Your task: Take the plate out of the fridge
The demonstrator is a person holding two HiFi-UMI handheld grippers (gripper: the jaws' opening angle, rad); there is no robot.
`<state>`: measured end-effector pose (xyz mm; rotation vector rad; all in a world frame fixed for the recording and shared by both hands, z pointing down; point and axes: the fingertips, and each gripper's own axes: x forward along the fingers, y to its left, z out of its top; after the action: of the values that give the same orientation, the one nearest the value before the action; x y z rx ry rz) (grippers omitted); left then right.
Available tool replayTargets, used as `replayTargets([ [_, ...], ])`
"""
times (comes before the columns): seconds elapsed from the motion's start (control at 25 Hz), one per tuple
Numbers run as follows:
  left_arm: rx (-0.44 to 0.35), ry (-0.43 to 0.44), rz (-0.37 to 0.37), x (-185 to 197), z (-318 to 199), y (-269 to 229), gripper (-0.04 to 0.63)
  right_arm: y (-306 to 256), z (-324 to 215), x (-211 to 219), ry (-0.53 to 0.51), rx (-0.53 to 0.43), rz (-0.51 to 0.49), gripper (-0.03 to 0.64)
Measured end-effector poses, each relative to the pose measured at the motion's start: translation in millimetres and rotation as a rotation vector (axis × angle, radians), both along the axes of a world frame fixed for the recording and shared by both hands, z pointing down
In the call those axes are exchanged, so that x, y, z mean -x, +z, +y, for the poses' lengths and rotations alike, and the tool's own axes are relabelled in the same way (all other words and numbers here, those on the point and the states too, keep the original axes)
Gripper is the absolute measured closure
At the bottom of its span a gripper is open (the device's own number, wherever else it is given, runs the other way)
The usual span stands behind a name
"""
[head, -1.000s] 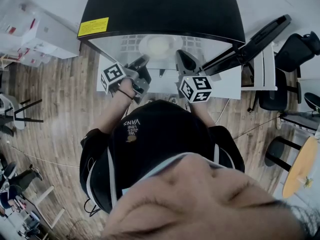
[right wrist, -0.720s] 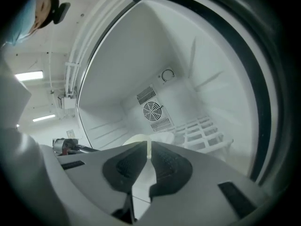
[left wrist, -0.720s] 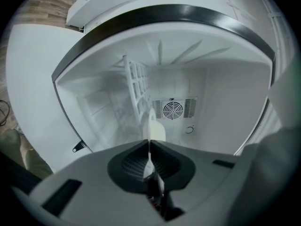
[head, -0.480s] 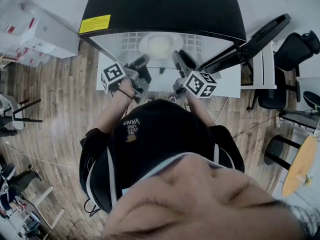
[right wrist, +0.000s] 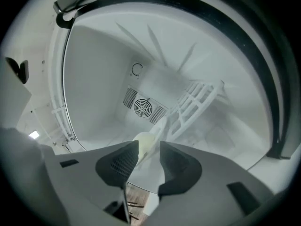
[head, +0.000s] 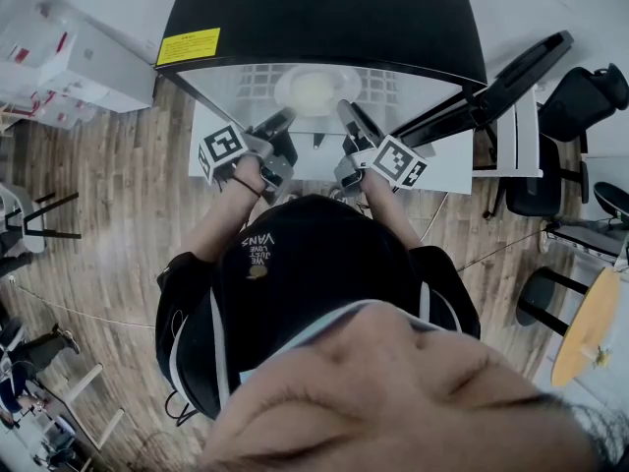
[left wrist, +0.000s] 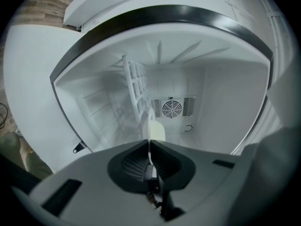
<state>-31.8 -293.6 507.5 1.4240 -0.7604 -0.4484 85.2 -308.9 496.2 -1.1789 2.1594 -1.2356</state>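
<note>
A pale round plate [head: 313,88] lies on the shelf inside the open fridge [head: 314,18], under its black top. My left gripper [head: 285,121] is shut at the fridge's mouth. In the left gripper view the plate [left wrist: 156,130] shows edge-on just past the closed tips; I cannot tell if they touch it. My right gripper [head: 346,114] reaches in from the right and its jaws are opening. In the right gripper view the plate [right wrist: 145,142] sits beyond the gap of that gripper [right wrist: 149,147], with nothing pressed between the pads.
The fridge door [head: 501,77] stands open to the right. A fan grille [left wrist: 171,108] is on the back wall and a white rack [right wrist: 195,102] is beside the plate. White boxes [head: 69,62] sit left, office chairs [head: 580,96] and a round table [head: 590,327] right.
The right gripper has turned and reached further into the fridge toward the plate, and its jaws have spread apart. The left gripper has stayed where it was, shut.
</note>
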Motion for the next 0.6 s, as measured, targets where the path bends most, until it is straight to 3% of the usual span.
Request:
replayTargets([
  [0.4, -0.010, 0.021, 0.004, -0.6, 4.4, 1.8, 0.568, 6.9, -5.1, 0.7, 0.020, 0.059, -0.090, 0.483],
  [0.6, -0.041, 0.041, -0.012, 0.4, 4.1, 1.1, 0.568, 4.9, -5.2, 1.4, 0.032, 0.049, -0.110, 0.516],
])
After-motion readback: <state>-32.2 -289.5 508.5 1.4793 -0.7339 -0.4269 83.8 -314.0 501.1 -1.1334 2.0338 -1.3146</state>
